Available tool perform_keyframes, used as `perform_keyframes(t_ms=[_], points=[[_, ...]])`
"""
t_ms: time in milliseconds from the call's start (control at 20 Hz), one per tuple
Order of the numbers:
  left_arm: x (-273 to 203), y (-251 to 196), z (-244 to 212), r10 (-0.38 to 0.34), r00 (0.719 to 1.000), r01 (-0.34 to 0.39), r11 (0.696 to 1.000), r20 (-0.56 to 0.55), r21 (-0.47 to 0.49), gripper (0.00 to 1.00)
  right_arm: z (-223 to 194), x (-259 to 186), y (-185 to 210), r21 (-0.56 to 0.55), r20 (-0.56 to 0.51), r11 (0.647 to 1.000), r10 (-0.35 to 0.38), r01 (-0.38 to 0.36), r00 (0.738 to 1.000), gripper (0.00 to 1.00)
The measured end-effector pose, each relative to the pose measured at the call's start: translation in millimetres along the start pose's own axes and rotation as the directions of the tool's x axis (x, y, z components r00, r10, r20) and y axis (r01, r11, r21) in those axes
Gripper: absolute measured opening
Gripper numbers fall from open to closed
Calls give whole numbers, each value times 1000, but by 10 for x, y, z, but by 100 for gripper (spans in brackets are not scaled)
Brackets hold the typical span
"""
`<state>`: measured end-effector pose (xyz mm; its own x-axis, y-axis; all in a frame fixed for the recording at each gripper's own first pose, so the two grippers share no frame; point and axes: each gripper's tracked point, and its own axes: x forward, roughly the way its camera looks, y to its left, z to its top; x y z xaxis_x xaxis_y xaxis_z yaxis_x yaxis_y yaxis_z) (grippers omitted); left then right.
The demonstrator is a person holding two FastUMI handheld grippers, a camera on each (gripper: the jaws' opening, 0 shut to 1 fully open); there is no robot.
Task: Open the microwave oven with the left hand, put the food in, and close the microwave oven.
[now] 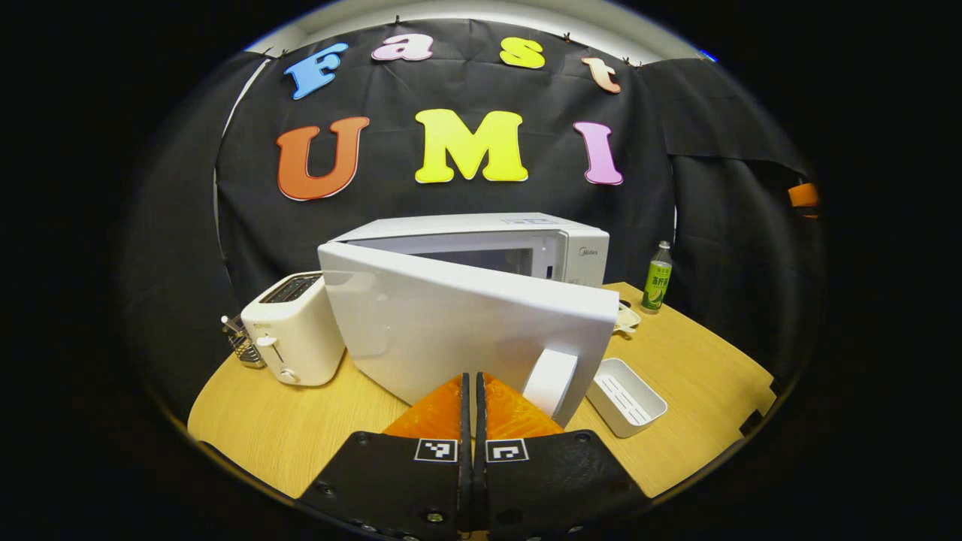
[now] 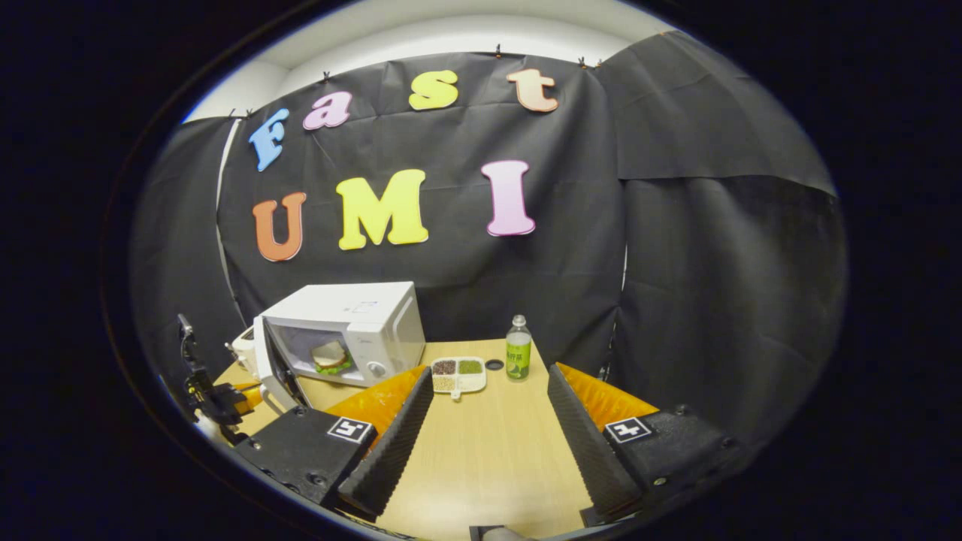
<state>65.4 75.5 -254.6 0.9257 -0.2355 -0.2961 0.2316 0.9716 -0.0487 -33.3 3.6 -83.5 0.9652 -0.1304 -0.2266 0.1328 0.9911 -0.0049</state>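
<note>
While the microwave oven [image 1: 518,248] stands with its door [image 1: 466,330] swung partway across the middle of the left gripper view, the left gripper [image 1: 472,394] sits at the bottom centre with its fingers pressed together on nothing, tips just short of the door's outer face beside the handle [image 1: 551,379], seemingly placed to push it home. At centre left of the right gripper view the food, apparently a sandwich [image 2: 331,355], already lies inside the cavity, so only the closing looks left. The right gripper [image 2: 488,421], at the bottom of its own view, has its fingers spread wide and empty over the wooden table [image 2: 481,458], parked clear of the door's swing. A toaster [image 1: 294,330] occupies the lower left. Faint lettering on the oven's control panel [image 1: 585,255] and on the green bottle [image 1: 657,278] label is too small to read.
</note>
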Motion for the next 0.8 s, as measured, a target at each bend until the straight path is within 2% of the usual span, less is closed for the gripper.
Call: perform_keyframes(t_ms=[450,800], points=[[458,-403,150,-56,998,56,998,-3,28,0,6,168,-97,6,-17,1000,1,-1,1000,98],[874,-542,235,-79,997,79,996,-7,40,0,21,298,-224,0,-40,1000,-17,17,999,98]])
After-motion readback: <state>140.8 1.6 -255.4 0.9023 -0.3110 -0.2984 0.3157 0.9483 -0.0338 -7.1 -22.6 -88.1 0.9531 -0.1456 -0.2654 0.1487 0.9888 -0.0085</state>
